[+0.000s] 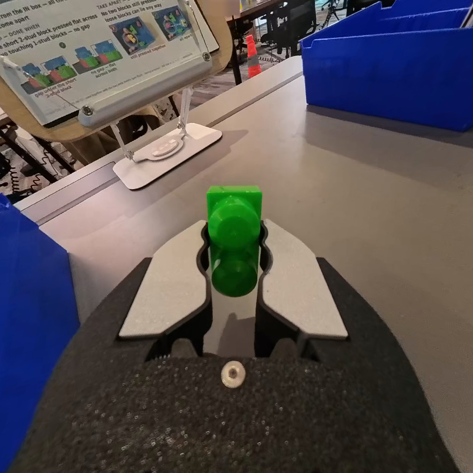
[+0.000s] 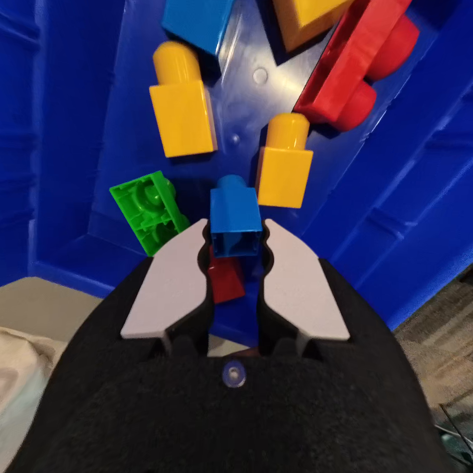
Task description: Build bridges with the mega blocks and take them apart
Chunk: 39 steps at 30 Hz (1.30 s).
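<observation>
Green block (image 1: 234,245) clamped in left tool (image 1: 234,230), blue block (image 2: 234,225) clamped in right tool (image 2: 235,231), yellow blocks (image 2: 284,166) crowding bin (image 2: 64,128)

Between the right gripper's fingers (image 2: 179,271), a red block (image 2: 225,281) shows only partly, its upper end hidden behind the clamped blue block (image 2: 234,217), and the whole right wrist view is smeared. Beyond those fingers, a second blue block (image 2: 197,20), a yellow block (image 2: 304,23) and a long red block (image 2: 358,64) are cut off by the top edge
</observation>
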Tool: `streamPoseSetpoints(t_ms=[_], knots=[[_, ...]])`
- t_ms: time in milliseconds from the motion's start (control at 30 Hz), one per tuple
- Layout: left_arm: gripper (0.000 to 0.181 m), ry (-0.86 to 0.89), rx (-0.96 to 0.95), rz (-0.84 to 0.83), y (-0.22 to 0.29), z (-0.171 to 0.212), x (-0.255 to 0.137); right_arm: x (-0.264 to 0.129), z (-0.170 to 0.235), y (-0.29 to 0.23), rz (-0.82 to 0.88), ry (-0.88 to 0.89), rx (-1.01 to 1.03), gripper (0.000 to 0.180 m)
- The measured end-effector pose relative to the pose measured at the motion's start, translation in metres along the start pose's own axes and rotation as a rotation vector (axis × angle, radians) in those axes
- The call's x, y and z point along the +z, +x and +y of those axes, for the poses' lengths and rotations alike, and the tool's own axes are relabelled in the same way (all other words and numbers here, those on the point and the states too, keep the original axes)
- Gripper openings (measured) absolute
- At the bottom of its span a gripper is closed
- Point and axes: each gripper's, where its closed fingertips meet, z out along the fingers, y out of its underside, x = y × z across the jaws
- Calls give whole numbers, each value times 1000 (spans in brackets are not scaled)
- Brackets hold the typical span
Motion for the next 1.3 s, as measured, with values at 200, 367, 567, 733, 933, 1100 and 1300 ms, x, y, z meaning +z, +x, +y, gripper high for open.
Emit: streamPoseSetpoints(t_ms=[200,367,567,733,933,1100,1300], knots=[[36,-4,33,3,5,0,1,10,19,1,-5,-74,-12,37],[36,-9,42,9,7,1,2,22,17,9,4,-88,25,37],[36,-17,45,15,8,2,3,27,18,9,5,-89,26,38],[36,-19,22,21,6,4,1,5,12,13,93,2,-2,49],[36,-8,-55,34,-2,3,0,-100,-38,-57,274,582,-135,54],[36,4,-103,61,-5,2,-1,-113,-70,-245,-323,1119,-270,51],[36,52,-182,212,8,-6,-6,-65,-67,-330,-707,1203,-302,57]])
